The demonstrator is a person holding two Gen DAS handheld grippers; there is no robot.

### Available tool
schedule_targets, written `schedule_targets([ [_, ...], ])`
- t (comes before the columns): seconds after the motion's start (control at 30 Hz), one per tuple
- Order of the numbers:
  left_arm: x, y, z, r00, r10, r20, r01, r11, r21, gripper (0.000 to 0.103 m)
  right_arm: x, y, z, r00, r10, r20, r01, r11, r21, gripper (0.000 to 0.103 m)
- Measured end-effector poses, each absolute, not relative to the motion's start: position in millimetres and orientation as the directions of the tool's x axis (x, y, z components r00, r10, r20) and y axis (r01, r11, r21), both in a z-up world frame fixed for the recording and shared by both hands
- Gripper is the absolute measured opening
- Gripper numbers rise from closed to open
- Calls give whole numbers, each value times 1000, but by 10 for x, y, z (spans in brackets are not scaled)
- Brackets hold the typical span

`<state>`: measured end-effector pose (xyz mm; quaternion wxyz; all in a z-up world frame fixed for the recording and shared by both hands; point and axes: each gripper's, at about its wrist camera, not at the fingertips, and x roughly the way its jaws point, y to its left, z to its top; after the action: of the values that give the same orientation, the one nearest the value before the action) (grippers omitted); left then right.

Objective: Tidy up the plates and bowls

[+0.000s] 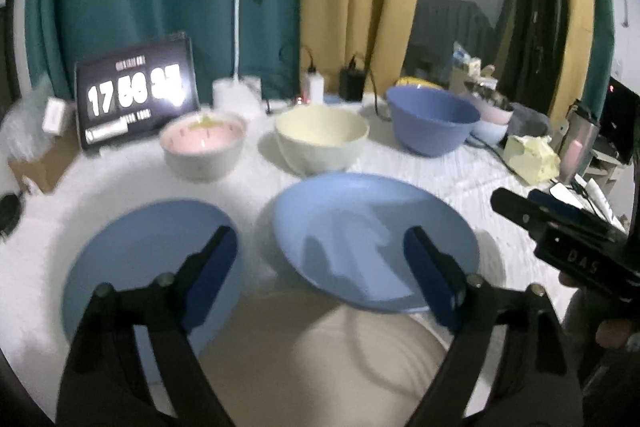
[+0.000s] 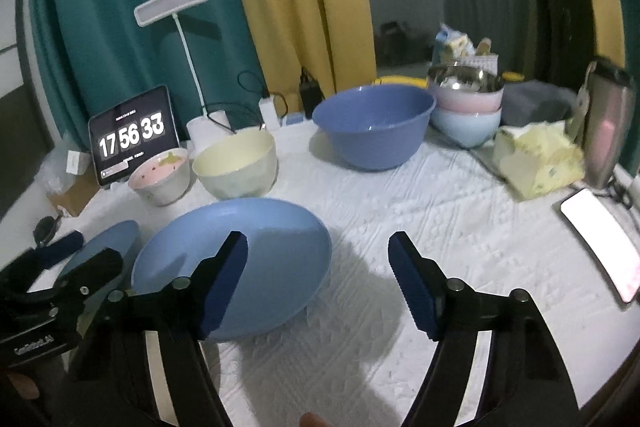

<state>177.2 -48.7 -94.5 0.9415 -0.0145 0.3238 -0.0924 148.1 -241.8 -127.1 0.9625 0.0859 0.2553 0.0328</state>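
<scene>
Left gripper (image 1: 320,263) and right gripper (image 2: 318,273) both gape wide — empty, hovering above the near blue plates (image 1: 372,239), touching nothing.

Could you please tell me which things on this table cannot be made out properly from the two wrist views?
- Beige plate: left view, blurred, cut off by the bottom edge.
- Left blue plate: right view, mostly behind the left gripper.
- Clock seconds: left view, glare and blur.
</scene>
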Motion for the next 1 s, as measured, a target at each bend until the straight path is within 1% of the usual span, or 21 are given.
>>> schedule_targets([
  [0.03,1795,-484,-973,765,-186,-617,164,982,-93,78,1512,-2424,-1296,863,117,-492,-23,981,192,76],
  [0.1,1884,-487,-1049,738,-190,-647,156,982,-111,67,1599,-2450,-1367,840,169,-515,-49,970,238,73],
  [0.17,1943,-487,-1113,718,-186,-671,142,982,-120,63,1698,-2476,-1450,816,199,-543,-51,960,275,68],
  [0.2,1958,-484,-1142,711,-184,-679,138,983,-122,60,1731,-2487,-1480,809,205,-552,-48,957,285,64],
  [0.33,2021,-518,-1233,684,-184,-706,137,983,-124,56,1832,-2528,-1590,783,229,-579,-40,946,321,61],
  [0.43,2066,-535,-1279,666,-188,-722,134,982,-132,54,1877,-2564,-1670,768,238,-595,-25,939,343,53],
  [0.5,2095,-548,-1312,657,-183,-731,133,983,-127,51,1906,-2573,-1714,758,239,-606,-15,936,351,50],
  [0.73,2142,-575,-1368,656,-158,-738,124,987,-102,50,1975,-2565,-1778,739,253,-625,-20,935,355,49],
  [0.77,2147,-572,-1374,656,-157,-738,121,987,-102,47,1979,-2559,-1782,737,252,-628,-21,936,352,48],
  [0.87,2158,-589,-1380,654,-161,-739,123,987,-106,44,2003,-2519,-1796,724,262,-638,-33,937,347,41],
  [0.93,2155,-611,-1373,657,-160,-736,132,987,-97,43,2014,-2503,-1803,719,270,-641,-42,937,347,32],
  [1.0,2148,-625,-1370,660,-161,-734,139,986,-92,43,2012,-2500,-1801,721,252,-645,-30,942,335,30],
])
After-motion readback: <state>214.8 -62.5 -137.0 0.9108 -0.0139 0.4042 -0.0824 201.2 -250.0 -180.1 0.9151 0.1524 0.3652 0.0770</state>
